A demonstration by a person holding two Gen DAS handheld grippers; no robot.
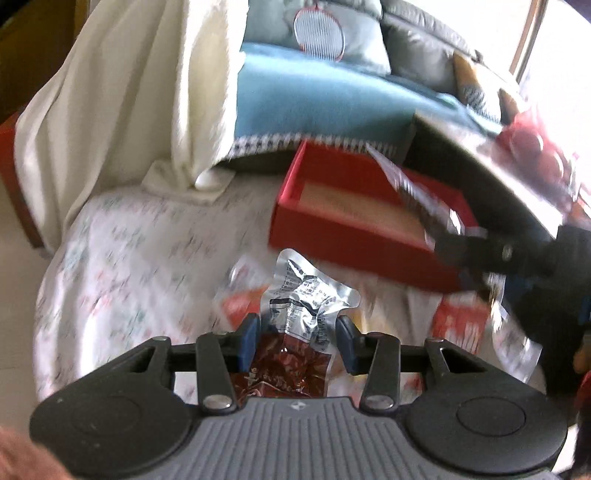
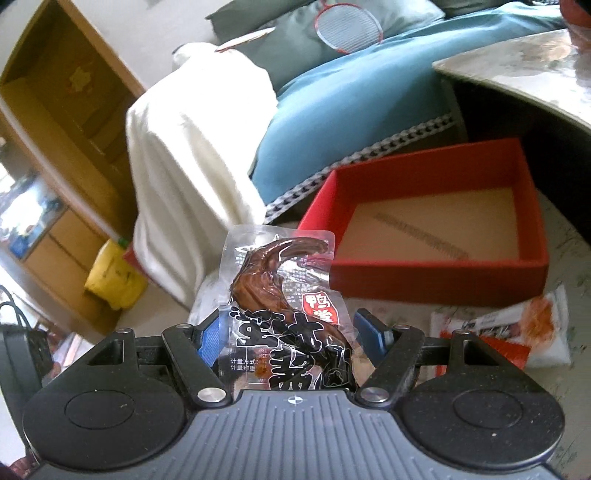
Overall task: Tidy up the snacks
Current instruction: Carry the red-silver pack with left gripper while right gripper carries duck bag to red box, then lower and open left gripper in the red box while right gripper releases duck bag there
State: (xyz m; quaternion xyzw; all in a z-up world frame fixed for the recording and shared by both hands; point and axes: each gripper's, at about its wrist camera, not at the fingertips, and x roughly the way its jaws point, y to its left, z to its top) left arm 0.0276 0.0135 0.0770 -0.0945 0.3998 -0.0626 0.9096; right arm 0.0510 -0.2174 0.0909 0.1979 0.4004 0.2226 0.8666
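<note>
Both grippers carry a snack. The left gripper (image 1: 298,343) has its fingers clenched on a silver foil packet (image 1: 306,295), and the right gripper (image 2: 291,338) grips a clear duck-foot pouch (image 2: 284,295). Both packs look light, soft and slick, so I'd pinch them low across the flat seam. The empty red box (image 2: 436,273) sits at two o'clock on the floral-clothed surface (image 1: 140,251), with more packets (image 2: 517,325) at three o'clock. Behind it are a blue-cushioned sofa (image 2: 332,122) and a racket (image 2: 349,27).

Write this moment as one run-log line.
left gripper: holds silver packet | right gripper: holds clear packet | red box: empty
</note>
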